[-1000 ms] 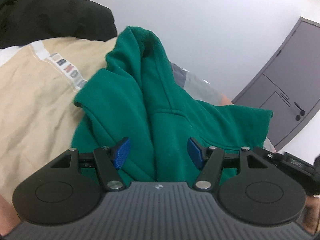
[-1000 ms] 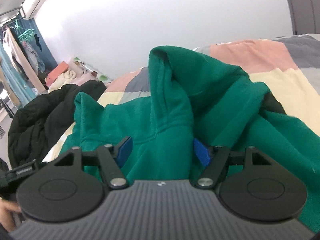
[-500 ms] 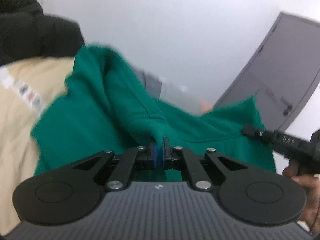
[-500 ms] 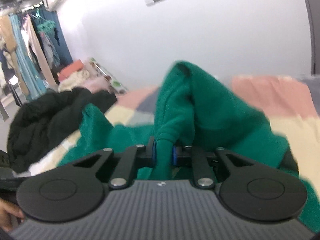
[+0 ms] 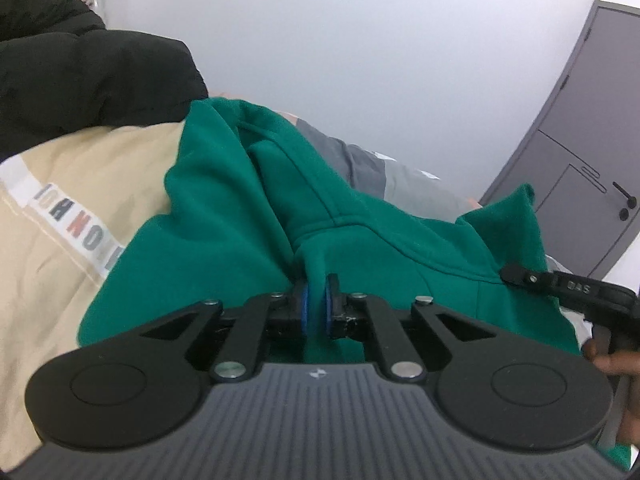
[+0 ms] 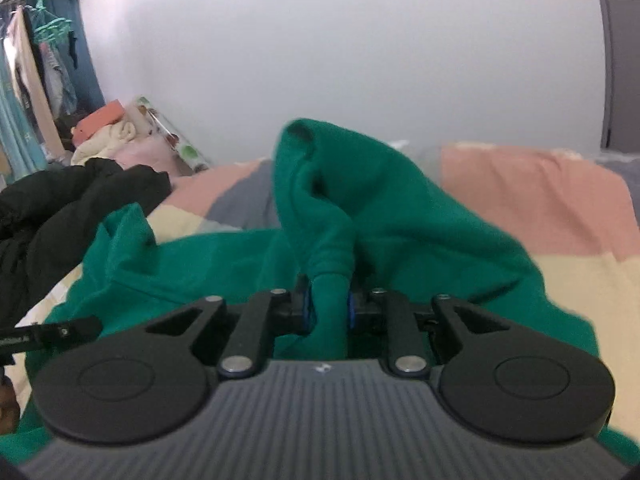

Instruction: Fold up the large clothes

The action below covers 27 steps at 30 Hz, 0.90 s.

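A large green hoodie (image 5: pixel 224 236) lies crumpled on the bed, its hood bunched up at the far side. It also shows in the right wrist view (image 6: pixel 420 216). My left gripper (image 5: pixel 315 307) is shut on a fold of the green fabric at the near edge. My right gripper (image 6: pixel 329 307) is shut on another thick fold of the same hoodie. The right gripper's body (image 5: pixel 568 288) shows at the right of the left wrist view, and the left gripper's tip (image 6: pixel 52 334) at the left of the right wrist view.
A beige garment (image 5: pixel 52 216) with a lettered white stripe lies left of the hoodie. A black jacket (image 5: pixel 80 80) is piled beyond it, also in the right wrist view (image 6: pixel 60 216). The bedspread (image 6: pixel 540 208) is pink, yellow and grey. A grey door (image 5: pixel 580 152) stands right.
Both grippers went from open to shut, each pinching a fold of the green hoodie. The hoodie has been pulled up and bunched between them.
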{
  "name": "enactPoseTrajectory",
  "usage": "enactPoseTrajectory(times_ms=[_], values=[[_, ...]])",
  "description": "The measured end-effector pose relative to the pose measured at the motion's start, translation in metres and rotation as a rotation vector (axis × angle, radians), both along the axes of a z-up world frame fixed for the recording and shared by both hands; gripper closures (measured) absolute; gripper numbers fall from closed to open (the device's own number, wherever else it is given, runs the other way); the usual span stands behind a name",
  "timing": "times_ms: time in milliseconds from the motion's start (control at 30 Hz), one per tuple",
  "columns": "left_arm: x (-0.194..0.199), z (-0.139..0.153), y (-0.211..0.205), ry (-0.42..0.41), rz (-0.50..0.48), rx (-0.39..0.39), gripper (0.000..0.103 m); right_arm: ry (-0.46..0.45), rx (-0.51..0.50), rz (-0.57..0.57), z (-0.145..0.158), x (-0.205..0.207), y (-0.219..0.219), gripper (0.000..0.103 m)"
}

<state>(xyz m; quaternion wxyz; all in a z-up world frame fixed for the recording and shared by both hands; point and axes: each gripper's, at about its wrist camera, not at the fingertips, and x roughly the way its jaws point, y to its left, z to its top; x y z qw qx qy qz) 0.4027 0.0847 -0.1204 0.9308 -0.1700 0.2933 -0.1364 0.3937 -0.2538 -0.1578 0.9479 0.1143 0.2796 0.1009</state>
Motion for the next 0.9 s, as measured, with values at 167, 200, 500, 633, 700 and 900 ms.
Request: enactPoseTrajectory(times_ms=[167,200,500,633,700,900], values=[[-0.03,0.018,0.0,-0.039,-0.003,0.061,0.066,-0.001,0.048,-0.013,0.011,-0.034,-0.008,0.062],[-0.041,0.023,0.001,-0.051,0.0,0.06,0.062,-0.009,0.051,-0.004,0.015,-0.044,-0.009,0.054],[-0.129,0.07,-0.007,-0.107,-0.009,0.057,0.059,-0.09,-0.022,0.058,0.045,-0.136,0.015,0.051],[-0.154,0.068,-0.013,-0.077,-0.039,0.032,0.059,-0.099,-0.002,0.081,0.047,-0.167,0.025,0.051],[-0.159,0.064,-0.015,-0.034,-0.048,0.026,0.059,-0.09,0.026,0.089,0.043,-0.178,0.029,0.051],[-0.163,0.056,-0.02,-0.016,-0.074,0.002,0.059,-0.067,-0.01,0.125,0.035,-0.194,0.05,0.051]])
